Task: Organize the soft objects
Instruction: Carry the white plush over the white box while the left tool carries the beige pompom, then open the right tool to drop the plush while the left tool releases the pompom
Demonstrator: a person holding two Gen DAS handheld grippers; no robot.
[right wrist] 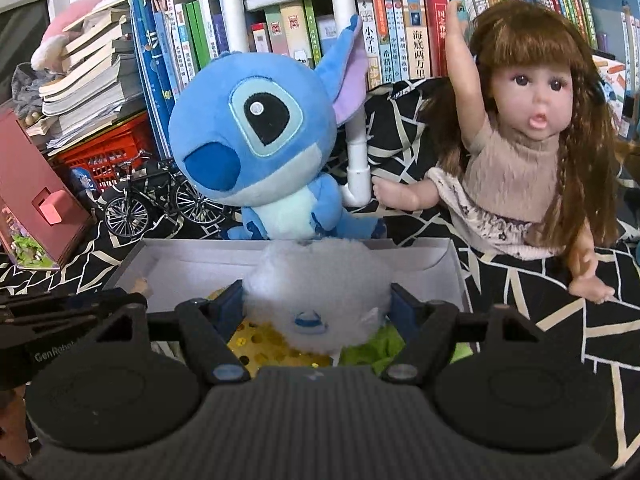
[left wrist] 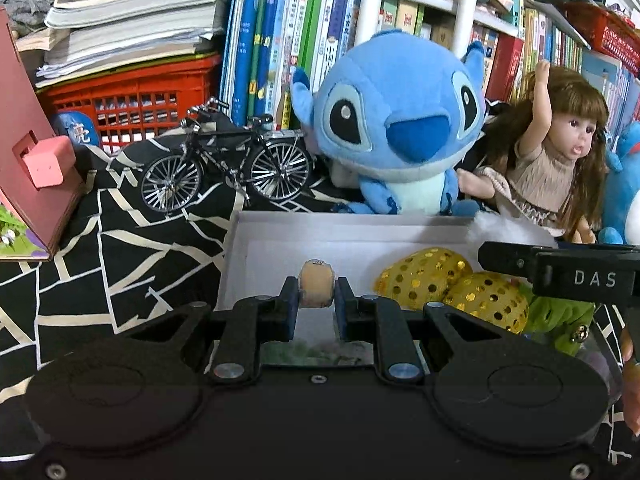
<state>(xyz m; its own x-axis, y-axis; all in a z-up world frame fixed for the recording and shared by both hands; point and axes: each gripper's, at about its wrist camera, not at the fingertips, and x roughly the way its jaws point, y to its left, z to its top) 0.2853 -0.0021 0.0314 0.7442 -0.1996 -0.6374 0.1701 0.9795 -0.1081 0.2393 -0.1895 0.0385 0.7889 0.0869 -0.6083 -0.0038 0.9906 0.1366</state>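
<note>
My left gripper [left wrist: 316, 300] is shut on a small tan squishy toy [left wrist: 317, 283], held over the left half of a white shallow box [left wrist: 280, 224]. In the box lie two gold sequined soft pieces [left wrist: 424, 278] and a green plush [left wrist: 560, 316]. My right gripper [right wrist: 316, 304] is shut on a fluffy white plush [right wrist: 320, 280] with a small blue mark, held over the box [right wrist: 452, 260] above the gold pieces [right wrist: 260, 340] and green plush [right wrist: 372, 346]. The right gripper's black body [left wrist: 560, 268] shows at the right edge of the left wrist view.
A blue plush creature [left wrist: 396, 120] and a long-haired doll [left wrist: 560, 152] sit behind the box on a black-and-white patterned cloth [left wrist: 120, 240]. A model bicycle [left wrist: 224, 164], a pink wooden house [left wrist: 36, 152], a red crate [left wrist: 132, 92] and rows of books [left wrist: 280, 20] stand further back.
</note>
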